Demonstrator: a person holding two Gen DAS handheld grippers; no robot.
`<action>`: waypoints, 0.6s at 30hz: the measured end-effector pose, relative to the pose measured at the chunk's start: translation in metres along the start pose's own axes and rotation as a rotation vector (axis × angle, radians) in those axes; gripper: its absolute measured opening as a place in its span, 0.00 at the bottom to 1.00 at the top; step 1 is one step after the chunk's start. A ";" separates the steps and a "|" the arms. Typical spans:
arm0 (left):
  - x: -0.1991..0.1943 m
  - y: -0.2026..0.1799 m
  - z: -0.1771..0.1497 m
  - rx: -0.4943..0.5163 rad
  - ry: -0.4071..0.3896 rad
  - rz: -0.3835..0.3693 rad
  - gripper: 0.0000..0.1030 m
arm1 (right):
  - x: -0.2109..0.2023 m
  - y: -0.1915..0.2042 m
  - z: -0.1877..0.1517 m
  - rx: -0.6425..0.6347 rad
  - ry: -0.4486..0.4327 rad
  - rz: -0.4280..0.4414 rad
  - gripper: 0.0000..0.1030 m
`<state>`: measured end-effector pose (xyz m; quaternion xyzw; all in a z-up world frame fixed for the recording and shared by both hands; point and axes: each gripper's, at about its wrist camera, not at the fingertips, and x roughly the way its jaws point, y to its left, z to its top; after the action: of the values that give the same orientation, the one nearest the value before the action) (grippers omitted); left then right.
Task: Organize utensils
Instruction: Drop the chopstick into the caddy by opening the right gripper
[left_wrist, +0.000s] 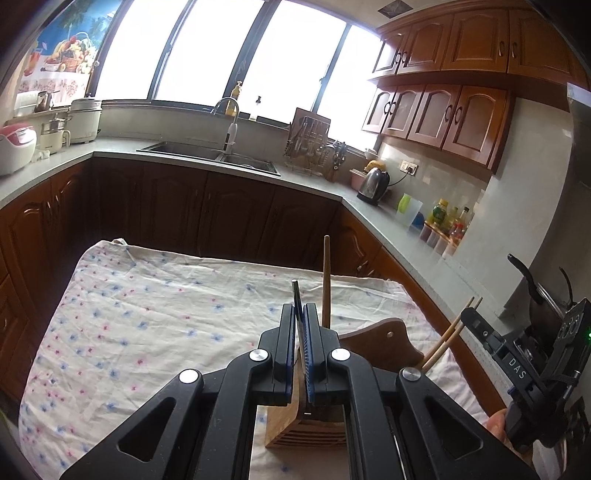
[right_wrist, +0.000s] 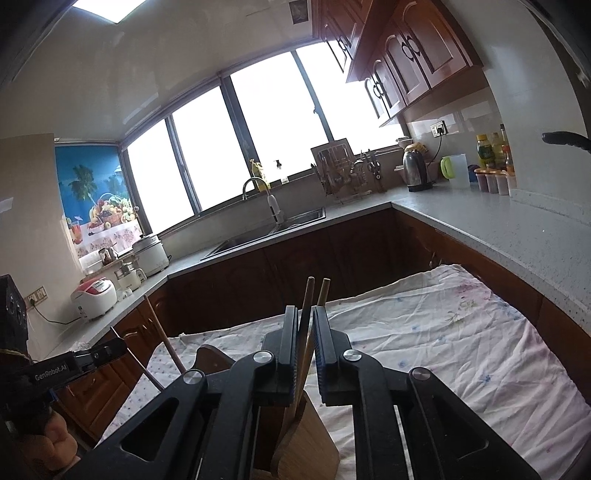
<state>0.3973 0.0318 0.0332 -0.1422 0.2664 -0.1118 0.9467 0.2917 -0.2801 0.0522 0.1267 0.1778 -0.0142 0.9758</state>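
— Left black gripper, what does it hold?

— It is closed on a thin dark metal utensil handle. The handle stands almost upright between the blue pads, and its lower end goes down into the light wooden slotted utensil block, which sits directly under the gripper.

— And the right black gripper?

— Its fingers are pressed on a pair of long wooden chopsticks. The chopsticks lean a little, and their lower part goes down toward the same block, just below the gripper. In the left wrist view the chopstick ends show beside the right gripper, to the right of the block.

— What else stands in the block?

— One round wooden stick handle rises from the block, just right of the left gripper's fingers. A brown wooden board with a small hole stands behind the block, touching it or very near; I cannot tell which.

— Where is the block?

— It rests on a white cloth with small blue and pink flowers, near the cloth's front edge. Behind the block, well apart, runs a grey countertop with a steel sink, a metal dish rack and a steel electric kettle. Above the kettle hang brown wooden cabinets.
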 end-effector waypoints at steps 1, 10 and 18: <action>0.000 0.000 -0.001 -0.001 0.002 0.000 0.03 | 0.000 -0.001 0.000 0.000 0.001 -0.001 0.11; -0.012 0.003 -0.004 -0.012 0.019 0.028 0.43 | -0.031 -0.006 0.011 0.043 -0.055 0.024 0.77; -0.067 0.003 -0.034 -0.025 -0.018 0.109 0.88 | -0.069 -0.008 0.000 0.055 -0.030 0.048 0.94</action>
<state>0.3235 0.0464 0.0359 -0.1401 0.2668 -0.0556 0.9519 0.2267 -0.2885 0.0743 0.1576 0.1596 0.0025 0.9745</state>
